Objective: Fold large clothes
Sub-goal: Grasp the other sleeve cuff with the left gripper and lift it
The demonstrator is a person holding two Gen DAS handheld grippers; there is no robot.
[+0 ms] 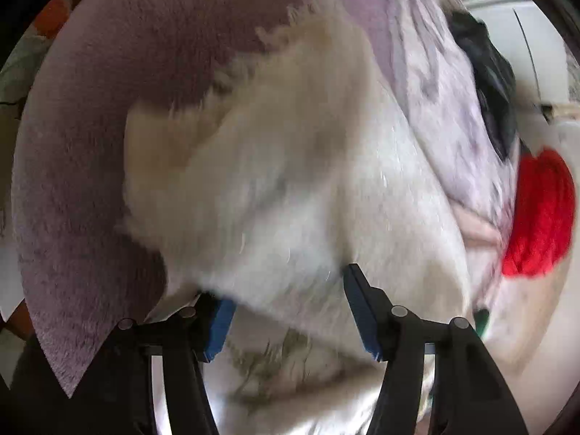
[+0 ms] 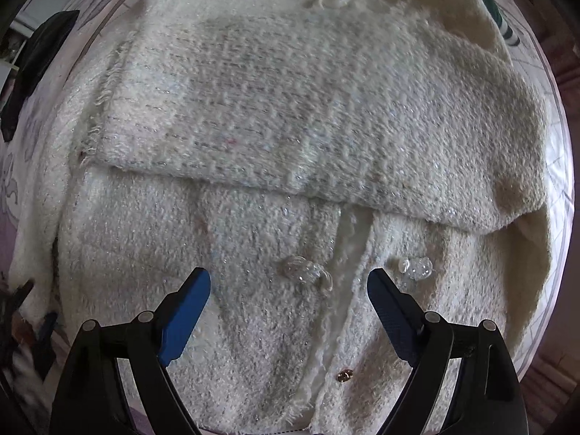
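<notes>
A cream fuzzy knit cardigan (image 2: 290, 127) with clear glassy buttons (image 2: 417, 266) lies spread on a pale bed cover; one sleeve is folded across its front. My right gripper (image 2: 290, 282) hovers open and empty just above the button placket. In the left wrist view the same cream garment (image 1: 290, 181) is blurred and close; a fold of it drapes between the blue pads of my left gripper (image 1: 286, 290), whose jaws stand apart. The left pad (image 1: 221, 322) is partly covered by fabric.
A mauve plush blanket (image 1: 90, 145) lies left of the garment. A red knitted item (image 1: 540, 214) and a dark garment (image 1: 485, 72) sit at the right; the dark garment also shows in the right wrist view (image 2: 32, 65). A green-striped cloth (image 2: 504, 18) lies beyond the cardigan.
</notes>
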